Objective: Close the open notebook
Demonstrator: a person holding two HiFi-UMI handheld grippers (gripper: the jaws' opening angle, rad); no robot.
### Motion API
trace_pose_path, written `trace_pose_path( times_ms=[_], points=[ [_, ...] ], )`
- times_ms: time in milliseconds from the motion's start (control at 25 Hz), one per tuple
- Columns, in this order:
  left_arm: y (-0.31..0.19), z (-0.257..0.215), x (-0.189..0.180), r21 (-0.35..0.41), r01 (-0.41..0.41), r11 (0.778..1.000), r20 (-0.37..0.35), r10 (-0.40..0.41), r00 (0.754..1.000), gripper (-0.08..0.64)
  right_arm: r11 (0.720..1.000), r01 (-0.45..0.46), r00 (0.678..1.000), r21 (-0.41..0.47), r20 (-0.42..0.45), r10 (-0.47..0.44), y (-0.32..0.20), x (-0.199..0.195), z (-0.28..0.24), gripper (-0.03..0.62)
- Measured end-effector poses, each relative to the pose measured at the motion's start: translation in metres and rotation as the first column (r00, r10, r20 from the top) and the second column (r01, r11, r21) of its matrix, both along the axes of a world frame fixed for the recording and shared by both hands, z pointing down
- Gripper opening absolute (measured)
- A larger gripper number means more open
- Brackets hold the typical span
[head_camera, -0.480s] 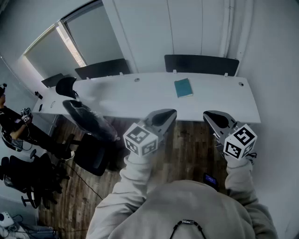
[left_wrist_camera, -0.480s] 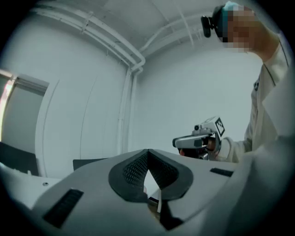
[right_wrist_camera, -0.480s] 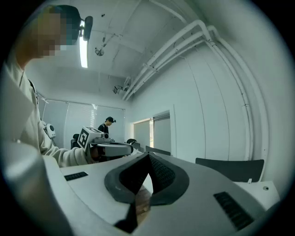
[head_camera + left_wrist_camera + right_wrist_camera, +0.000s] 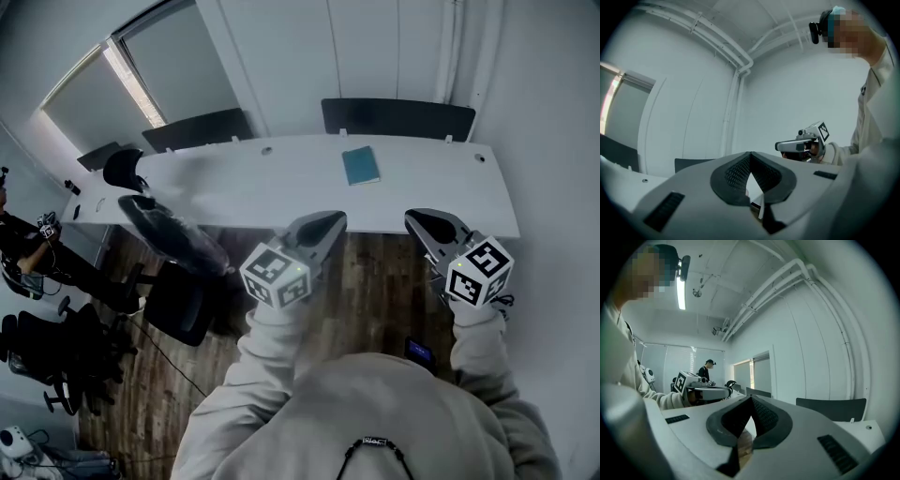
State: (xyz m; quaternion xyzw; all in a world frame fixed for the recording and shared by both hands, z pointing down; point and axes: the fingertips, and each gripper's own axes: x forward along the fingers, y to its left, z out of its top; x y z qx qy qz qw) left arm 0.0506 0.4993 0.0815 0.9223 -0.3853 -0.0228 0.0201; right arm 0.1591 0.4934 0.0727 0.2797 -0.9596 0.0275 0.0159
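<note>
Approach comes first: left tongs (image 4: pixel 323 225) and right tongs (image 4: pixel 427 225) are closed, empty, well short of teal notebook (image 4: pixel 361 166) on worktop (image 4: pixel 253 183); step in before opening either.

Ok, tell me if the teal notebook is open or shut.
Looks shut: the notebook shows one flat teal cover, no spread pages.

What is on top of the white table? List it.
A teal notebook lies flat on the table, right of its middle. A dark shape at the left end may sit on it or behind: unclear. The notebook covers what is under it.
</note>
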Motion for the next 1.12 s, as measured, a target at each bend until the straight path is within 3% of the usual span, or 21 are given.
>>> trace_pose_path(
  times_ms=[240, 440, 640, 760, 920, 1000, 1120],
  points=[
    [-0.003, -0.004, -0.012, 0.060, 0.065, 0.996, 0.024, -0.067, 0.997, -0.005, 0.998, -0.055, 0.998, -0.020, 0.030, 0.056, -0.014, 0.021, 0.018, 0.020],
    [-0.015, -0.002, -0.009, 0.049, 0.105, 0.993, -0.016, -0.105, 0.994, -0.005, 0.985, -0.160, 0.983, 0.056, 0.095, 0.155, -0.023, 0.056, 0.008, 0.020],
    [-0.023, -0.008, -0.007, 0.065, 0.096, 0.993, -0.053, -0.093, 0.994, -0.005, 0.991, -0.123, 0.990, 0.046, 0.073, 0.119, -0.029, 0.062, 0.014, 0.020],
    [-0.025, 0.010, 0.007, -0.001, 0.065, 0.998, -0.063, -0.065, 0.996, -0.005, 0.994, -0.107, 0.990, 0.020, 0.093, 0.105, -0.031, 0.072, 0.028, 0.020],
    [-0.029, 0.047, 0.043, -0.086, 0.063, 0.994, 0.098, -0.055, 0.994, -0.005, 0.998, -0.050, 0.993, -0.030, 0.106, 0.053, -0.032, 0.071, 0.042, 0.020],
    [-0.031, 0.050, 0.046, -0.108, 0.074, 0.991, 0.076, -0.066, 0.995, -0.003, 1.000, -0.010, 0.995, -0.021, 0.096, 0.012, -0.028, 0.067, 0.040, 0.020],
    [-0.042, 0.059, 0.034, -0.196, 0.146, 0.970, 0.071, -0.134, 0.988, -0.003, 1.000, 0.029, 0.994, 0.001, 0.107, -0.029, -0.025, 0.068, 0.033, 0.020]
  ],
)
